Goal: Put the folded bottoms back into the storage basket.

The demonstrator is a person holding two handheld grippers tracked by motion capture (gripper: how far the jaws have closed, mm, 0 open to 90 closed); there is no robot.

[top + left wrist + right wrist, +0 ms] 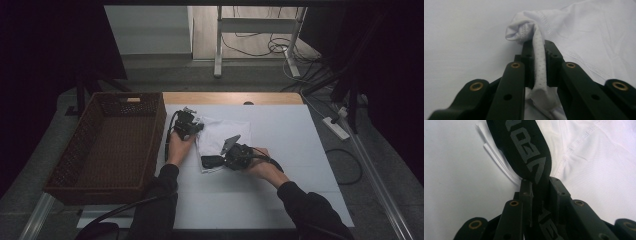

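A white garment with a black waistband lies crumpled on the white table. My left gripper is at the garment's far left corner. In the left gripper view it is shut on a bunched fold of white dotted fabric, and the rest of the cloth spreads to the right. My right gripper is at the garment's near edge. The right gripper view shows it shut on the black waistband, which has grey lettering and rises above the white cloth.
A large brown wicker basket stands at the table's left, close to the left hand. A strip of bare wood runs along the table's far edge. On the floor beyond are a white desk frame, cables and a power strip.
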